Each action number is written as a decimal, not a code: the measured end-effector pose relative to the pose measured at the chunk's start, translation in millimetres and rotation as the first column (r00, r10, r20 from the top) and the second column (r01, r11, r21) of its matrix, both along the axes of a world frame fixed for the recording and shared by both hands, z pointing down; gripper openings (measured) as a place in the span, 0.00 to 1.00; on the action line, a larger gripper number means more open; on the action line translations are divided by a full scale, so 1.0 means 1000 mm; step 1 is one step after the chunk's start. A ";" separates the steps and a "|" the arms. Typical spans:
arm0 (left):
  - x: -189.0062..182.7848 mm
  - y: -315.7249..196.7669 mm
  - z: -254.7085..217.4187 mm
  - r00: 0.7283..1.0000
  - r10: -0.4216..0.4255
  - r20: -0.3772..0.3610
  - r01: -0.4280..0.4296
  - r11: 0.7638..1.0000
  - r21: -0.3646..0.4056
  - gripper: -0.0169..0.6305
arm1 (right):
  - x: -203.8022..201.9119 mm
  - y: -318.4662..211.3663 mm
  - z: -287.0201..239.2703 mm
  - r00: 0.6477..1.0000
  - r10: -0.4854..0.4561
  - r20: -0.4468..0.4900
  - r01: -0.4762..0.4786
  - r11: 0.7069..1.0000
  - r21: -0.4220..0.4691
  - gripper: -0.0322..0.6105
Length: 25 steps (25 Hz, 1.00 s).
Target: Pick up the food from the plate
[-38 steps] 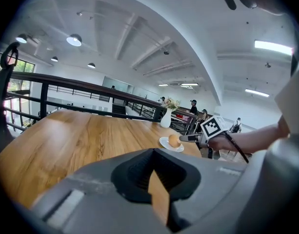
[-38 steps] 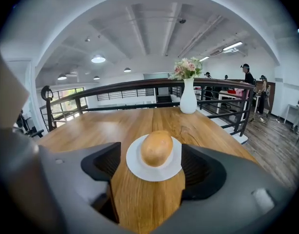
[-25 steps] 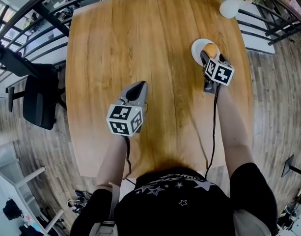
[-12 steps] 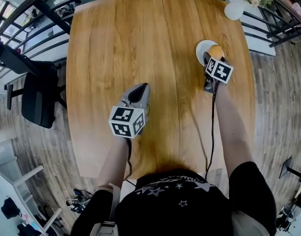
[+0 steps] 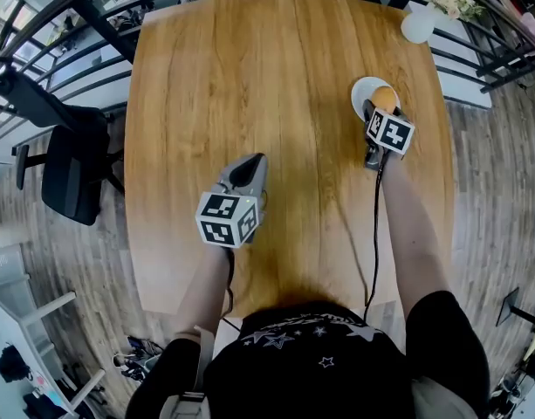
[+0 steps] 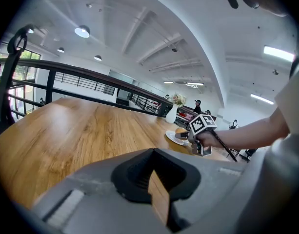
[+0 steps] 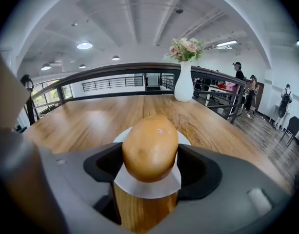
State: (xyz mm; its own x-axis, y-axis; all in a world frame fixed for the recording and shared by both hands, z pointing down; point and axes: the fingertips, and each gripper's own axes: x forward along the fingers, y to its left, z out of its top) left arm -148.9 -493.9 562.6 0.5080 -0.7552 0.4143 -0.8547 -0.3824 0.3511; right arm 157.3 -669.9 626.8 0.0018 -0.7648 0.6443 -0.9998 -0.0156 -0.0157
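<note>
A smooth golden-brown piece of food (image 7: 150, 147) lies on a small white plate (image 7: 147, 186) near the table's right edge, also seen as the food (image 5: 384, 97) on the plate (image 5: 361, 89) in the head view. My right gripper (image 7: 149, 165) reaches over the plate's near rim with one jaw on each side of the food. Its jaws are closing and stand at the food's sides; I see no firm squeeze. My left gripper (image 5: 250, 166) hovers over the table's middle, jaws together with only a thin slit between them and nothing held.
A white vase of flowers (image 5: 417, 24) stands at the table's far right corner, beyond the plate. The wooden table (image 5: 250, 77) is ringed by a dark railing (image 5: 92, 24), with a black chair (image 5: 71, 168) to its left.
The right gripper has edged forward over the plate, so its jaws now flank the food. The left gripper has stayed almost where it was.
</note>
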 end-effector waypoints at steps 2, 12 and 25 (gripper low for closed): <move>-0.001 0.004 -0.004 1.000 -0.008 0.007 0.008 1.000 0.005 0.03 | -0.001 0.007 -0.007 1.000 -0.014 0.004 0.014 1.000 0.009 0.58; 0.012 0.032 -0.038 0.999 0.005 0.037 -0.007 0.998 0.063 0.03 | -0.005 0.044 -0.050 0.995 -0.099 0.016 0.098 0.993 0.063 0.58; 0.021 0.097 -0.080 0.999 -0.020 0.035 0.015 0.991 0.134 0.03 | -0.026 0.127 -0.118 0.971 -0.227 0.076 0.209 0.959 0.194 0.58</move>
State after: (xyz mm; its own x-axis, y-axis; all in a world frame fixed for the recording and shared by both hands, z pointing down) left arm -128.2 -396.7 482.4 0.4806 -0.8139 0.3266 -0.8729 -0.4084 0.2667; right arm 131.6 -543.0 509.3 -0.2330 -0.8446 0.4820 -0.9722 0.2144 -0.0943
